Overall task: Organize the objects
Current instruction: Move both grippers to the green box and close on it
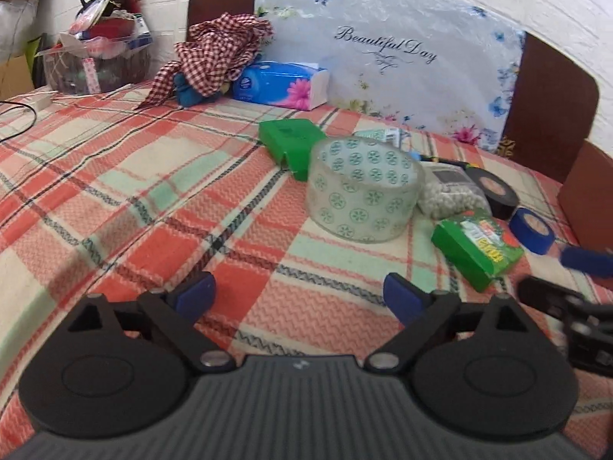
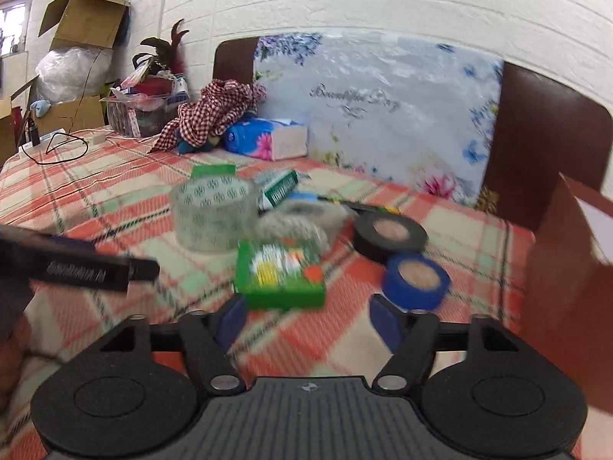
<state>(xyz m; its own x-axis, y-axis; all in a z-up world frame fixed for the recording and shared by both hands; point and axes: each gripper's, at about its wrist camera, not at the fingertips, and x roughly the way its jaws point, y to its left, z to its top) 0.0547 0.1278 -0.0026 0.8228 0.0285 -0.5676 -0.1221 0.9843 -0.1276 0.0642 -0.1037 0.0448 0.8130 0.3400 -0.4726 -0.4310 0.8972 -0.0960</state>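
Observation:
On the plaid blanket [image 1: 134,191] lies a cluster of small items: a clear tape roll with green print [image 1: 364,188], a green box [image 1: 293,145], a green packet [image 1: 477,249], a bag of white beads [image 1: 450,195], a black tape roll [image 1: 496,191] and a blue tape roll [image 1: 532,230]. My left gripper [image 1: 299,293] is open and empty, short of the clear roll. My right gripper [image 2: 308,322] is open and empty; the green packet [image 2: 281,272] lies just ahead of it, with the blue roll [image 2: 417,276] at its right finger. The view is blurred.
A tissue pack [image 1: 281,86], a checked cloth [image 1: 214,57] and a full plastic basket [image 1: 95,61] stand at the back before a floral board [image 1: 402,57]. A brown box [image 2: 567,268] rises at the right. A cable [image 2: 65,149] lies far left.

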